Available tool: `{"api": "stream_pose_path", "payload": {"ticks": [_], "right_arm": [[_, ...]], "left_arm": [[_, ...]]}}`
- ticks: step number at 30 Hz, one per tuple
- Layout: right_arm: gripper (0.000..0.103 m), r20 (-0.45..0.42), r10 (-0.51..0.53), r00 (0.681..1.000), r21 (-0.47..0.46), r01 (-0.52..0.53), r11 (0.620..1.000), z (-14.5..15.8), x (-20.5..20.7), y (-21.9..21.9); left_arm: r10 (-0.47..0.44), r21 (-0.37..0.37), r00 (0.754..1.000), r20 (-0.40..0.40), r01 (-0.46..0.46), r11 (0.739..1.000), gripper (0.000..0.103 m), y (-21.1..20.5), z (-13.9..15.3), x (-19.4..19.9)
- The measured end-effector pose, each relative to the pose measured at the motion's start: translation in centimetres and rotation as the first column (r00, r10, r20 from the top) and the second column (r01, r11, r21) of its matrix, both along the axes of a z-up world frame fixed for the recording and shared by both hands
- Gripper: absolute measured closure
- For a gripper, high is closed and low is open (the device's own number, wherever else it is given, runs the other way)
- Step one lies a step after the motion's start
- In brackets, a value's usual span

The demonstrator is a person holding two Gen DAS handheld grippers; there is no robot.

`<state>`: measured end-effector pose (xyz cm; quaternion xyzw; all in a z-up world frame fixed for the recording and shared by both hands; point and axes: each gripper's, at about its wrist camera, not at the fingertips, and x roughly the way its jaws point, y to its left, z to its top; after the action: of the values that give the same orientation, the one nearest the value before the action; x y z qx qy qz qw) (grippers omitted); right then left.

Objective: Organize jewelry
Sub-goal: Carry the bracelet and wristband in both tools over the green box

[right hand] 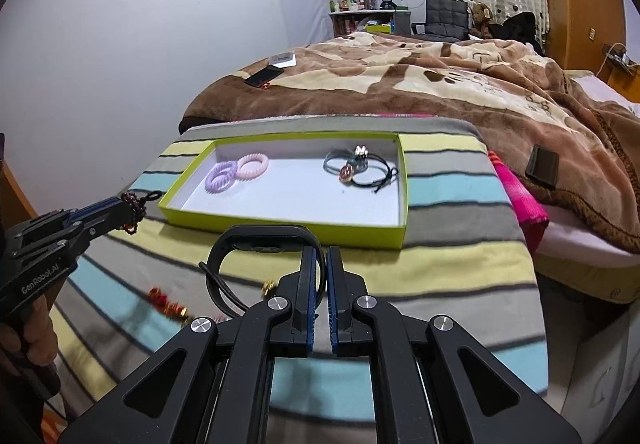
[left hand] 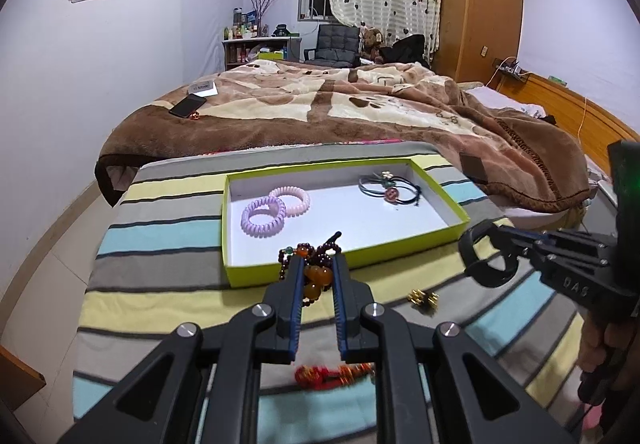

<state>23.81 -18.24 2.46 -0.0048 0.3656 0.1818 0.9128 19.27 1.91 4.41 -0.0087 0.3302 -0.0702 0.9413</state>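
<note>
The left tongs are matte black, each finger lined along its inner face with a ribbed blue pad. Round silver screw heads mark the joints of the angular linkage, whose arms have triangular cut-outs. The right tongs are built the same way, with black fingers, blue pads and silver screws. White lettering reading GenRobot.AI runs along the side of the left tool's body, above its dark handle.
</note>
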Motion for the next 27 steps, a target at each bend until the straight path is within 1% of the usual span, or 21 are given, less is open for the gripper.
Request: {"api": "stream_pose_path", "payload": {"ticks": [5,11,15,20,27], "right_arm": [[0.098,-0.009,-0.012,1.000,-0.010,0.012,1.000,-0.1,2.5,0.2],[0.098,-0.027,-0.021,0.999,-0.049,0.020,0.999,-0.9,5.9,0.8],[0.098,-0.037,-0.025,0.999,-0.069,0.023,0.997,-1.4,7.9,1.4],[0.098,-0.086,-0.036,0.996,-0.080,0.029,0.996,-2.9,10.3,1.8],[0.098,-0.126,-0.058,0.990,-0.095,0.046,0.994,-4.5,11.9,1.7]], "left_arm": [[0.005,0.004,1.000,-0.018,-0.005,1.000,0.089,0.2,-0.7,2.6],[0.006,0.004,1.000,-0.025,-0.006,1.000,0.089,0.3,-1.0,5.8],[0.006,0.014,0.999,-0.045,-0.006,1.000,0.089,-0.1,-1.8,7.8],[-0.004,0.033,0.997,-0.079,0.006,0.999,0.089,-0.8,-3.2,9.8],[-0.002,0.040,0.993,-0.119,0.007,0.999,0.089,-1.0,-4.7,11.6]]}}
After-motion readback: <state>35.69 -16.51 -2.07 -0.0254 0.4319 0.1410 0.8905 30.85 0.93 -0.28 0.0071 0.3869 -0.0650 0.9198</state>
